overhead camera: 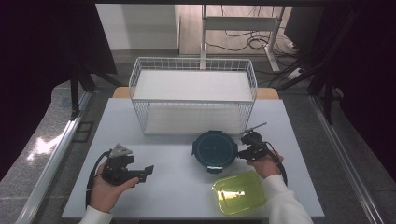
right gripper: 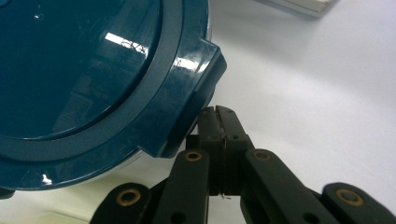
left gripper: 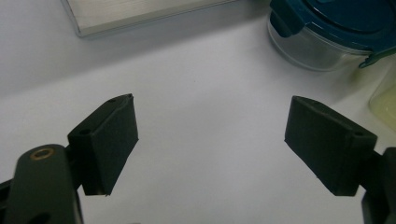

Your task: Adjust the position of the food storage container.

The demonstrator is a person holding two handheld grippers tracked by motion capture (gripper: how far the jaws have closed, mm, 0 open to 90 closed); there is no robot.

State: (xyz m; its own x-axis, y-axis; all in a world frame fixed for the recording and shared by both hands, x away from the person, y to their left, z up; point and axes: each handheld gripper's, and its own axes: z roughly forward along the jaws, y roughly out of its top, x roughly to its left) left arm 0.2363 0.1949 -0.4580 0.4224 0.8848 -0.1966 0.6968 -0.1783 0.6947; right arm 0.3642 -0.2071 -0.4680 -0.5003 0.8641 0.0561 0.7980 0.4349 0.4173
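Note:
A round clear container with a dark teal lid (overhead camera: 214, 149) stands on the white table in front of the wire basket. My right gripper (overhead camera: 241, 153) is at its right side, jaws shut with nothing between them. In the right gripper view the shut tips (right gripper: 217, 114) sit just below a latch tab (right gripper: 201, 79) on the lid's (right gripper: 84, 70) rim; whether they touch it I cannot tell. My left gripper (overhead camera: 145, 173) rests low at the left, held in a hand, pointing right. Its jaws (left gripper: 210, 135) stand wide open over bare table, well short of the round container (left gripper: 327, 32).
A white wire basket (overhead camera: 194, 95) with a white floor stands at the back middle. A yellow-green rectangular container (overhead camera: 239, 191) lies near the front edge, under my right forearm, and it edges into the left gripper view (left gripper: 385, 100). The table's edge runs close in front.

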